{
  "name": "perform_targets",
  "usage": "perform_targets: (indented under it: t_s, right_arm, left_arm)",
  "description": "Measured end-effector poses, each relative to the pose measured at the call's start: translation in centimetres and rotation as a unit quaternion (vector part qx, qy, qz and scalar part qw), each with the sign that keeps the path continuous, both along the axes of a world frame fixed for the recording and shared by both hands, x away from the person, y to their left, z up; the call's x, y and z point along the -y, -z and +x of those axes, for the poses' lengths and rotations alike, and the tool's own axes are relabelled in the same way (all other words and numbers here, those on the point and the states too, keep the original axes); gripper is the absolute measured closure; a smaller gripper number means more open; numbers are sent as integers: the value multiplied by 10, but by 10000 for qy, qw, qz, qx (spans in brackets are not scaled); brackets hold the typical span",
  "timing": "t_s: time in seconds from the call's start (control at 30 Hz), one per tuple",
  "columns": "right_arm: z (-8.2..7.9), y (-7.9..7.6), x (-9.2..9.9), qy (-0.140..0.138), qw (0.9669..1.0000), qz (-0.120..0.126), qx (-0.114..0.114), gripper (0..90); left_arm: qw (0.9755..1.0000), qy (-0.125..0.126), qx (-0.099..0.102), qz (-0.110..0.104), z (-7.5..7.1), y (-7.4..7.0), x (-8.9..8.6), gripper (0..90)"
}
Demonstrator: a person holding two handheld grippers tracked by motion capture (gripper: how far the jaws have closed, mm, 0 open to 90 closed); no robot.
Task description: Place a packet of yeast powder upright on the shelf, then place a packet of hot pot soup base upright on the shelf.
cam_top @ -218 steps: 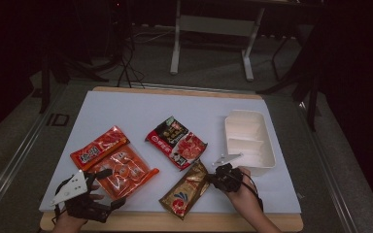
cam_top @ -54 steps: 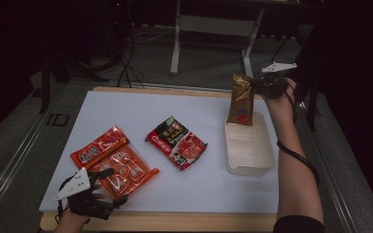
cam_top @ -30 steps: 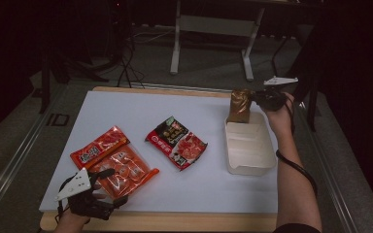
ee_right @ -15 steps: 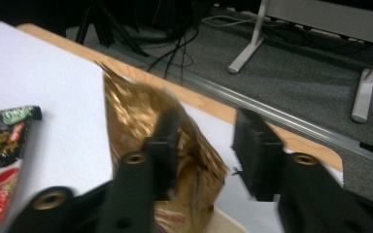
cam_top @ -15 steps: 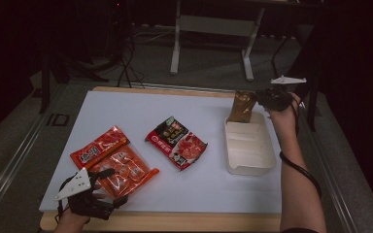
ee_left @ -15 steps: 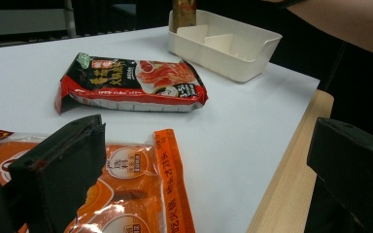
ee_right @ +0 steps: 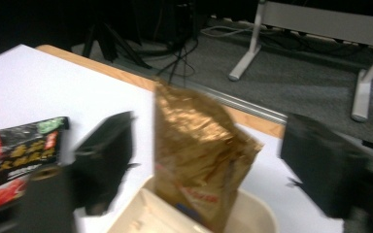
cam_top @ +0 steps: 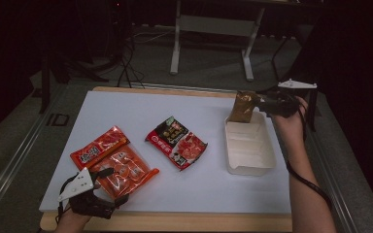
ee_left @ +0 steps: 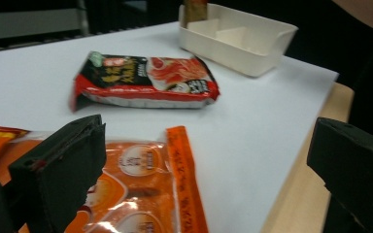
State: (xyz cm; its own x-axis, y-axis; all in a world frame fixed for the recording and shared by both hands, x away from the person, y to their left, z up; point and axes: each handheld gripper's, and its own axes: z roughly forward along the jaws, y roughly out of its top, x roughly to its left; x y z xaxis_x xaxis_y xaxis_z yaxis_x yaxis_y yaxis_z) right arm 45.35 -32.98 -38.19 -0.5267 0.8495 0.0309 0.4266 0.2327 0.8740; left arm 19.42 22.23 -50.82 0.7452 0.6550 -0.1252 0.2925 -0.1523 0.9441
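Right gripper (cam_top: 264, 103): at the far end of the white tray (cam_top: 267, 156), fingers now spread wide either side of the gold packet (cam_top: 243, 107), no longer pinching it as they were a second ago.
Gold packet: stands on end in the tray's far compartment, leaning against the far wall; in the right gripper view (ee_right: 199, 170) its lower edge sits inside the rim.
What changed: the packet came down from mid-air into the tray, and the grip has let go.
Meaning: I'd say this packet is delivered, and the hand is free to come back for another.
Left gripper (cam_top: 108, 187): parked at the near edge of the surface (cam_top: 126, 109), fingers apart and empty, over the orange packet (ee_left: 141, 194).
Left to move: the red-and-black packet (cam_top: 177, 142), the orange packet and the red-orange packet (cam_top: 98, 151) beside it lie flat on the surface.
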Motion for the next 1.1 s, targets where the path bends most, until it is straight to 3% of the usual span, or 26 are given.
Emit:
perform_targets:
  t_s: [0.07,0.1,0.27,0.4,0.53,0.7,0.87,0.97,1.1]
  right_arm:
    - [-11,1,-1,-112,9999,50,63,136]
    - [-18,1,-1,-88,9999,39,115,137]
    - [-40,2,-4,-230,9996,146,80,133]
    - [-59,5,-8,-319,9990,287,85,141]
    - [-77,8,-10,-399,9984,354,184,175]
    - [-96,8,-15,-532,9975,346,298,178]
    - [-122,9,-26,-761,9955,356,436,181]
    - [-138,9,-29,-836,9933,531,589,181]
    - [-154,10,-34,-910,9924,592,581,179]
  left_arm:
    - [9999,-92,-32,-33,1,-1,-1,6]
    - [9995,-229,-214,-82,3,-3,-3,6]
    - [9975,-493,-509,-85,9,-7,-4,6]
    - [9964,-589,-611,-34,13,-10,-5,6]
    - [9958,-549,-729,-87,18,-14,-6,6]
    - [9967,-511,-633,-46,22,-18,-3,7]
    - [9960,-354,-818,77,32,-23,5,6]
    - [9951,-333,-924,127,38,-24,10,7]
    - [9940,-338,-1011,237,46,-28,17,25]
